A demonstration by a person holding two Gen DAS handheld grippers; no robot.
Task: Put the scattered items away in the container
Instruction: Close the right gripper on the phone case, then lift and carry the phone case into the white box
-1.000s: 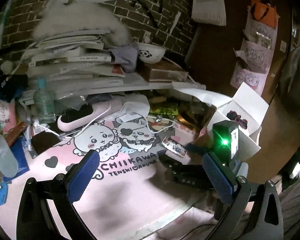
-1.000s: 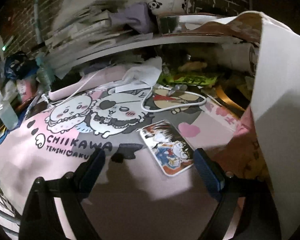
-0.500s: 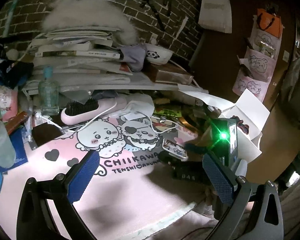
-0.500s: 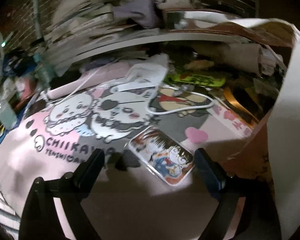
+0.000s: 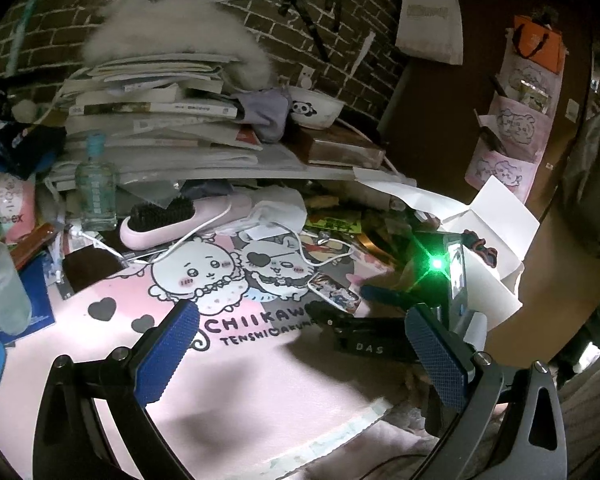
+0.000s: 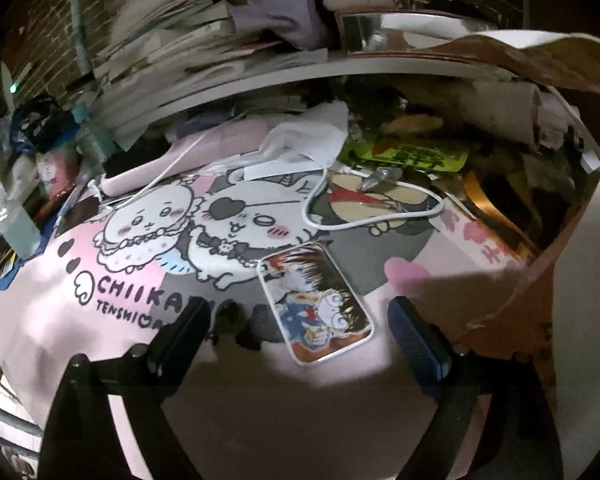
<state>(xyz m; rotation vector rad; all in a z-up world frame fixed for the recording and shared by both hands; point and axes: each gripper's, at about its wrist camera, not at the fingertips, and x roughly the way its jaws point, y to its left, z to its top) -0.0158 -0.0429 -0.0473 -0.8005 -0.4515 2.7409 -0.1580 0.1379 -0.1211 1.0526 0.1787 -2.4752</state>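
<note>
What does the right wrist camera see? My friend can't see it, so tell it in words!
The open right hand-held gripper points at a cartoon picture card lying flat on a pink cartoon desk mat. Behind are a white cable and messy stacked books.

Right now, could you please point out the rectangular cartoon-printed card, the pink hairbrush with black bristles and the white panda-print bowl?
rectangular cartoon-printed card (image 6: pixel 316 304): right wrist view, middle of its printed face.
pink hairbrush with black bristles (image 5: pixel 162 213): left wrist view, on the bristles.
white panda-print bowl (image 5: pixel 314 110): left wrist view, outer wall beside the panda.
</note>
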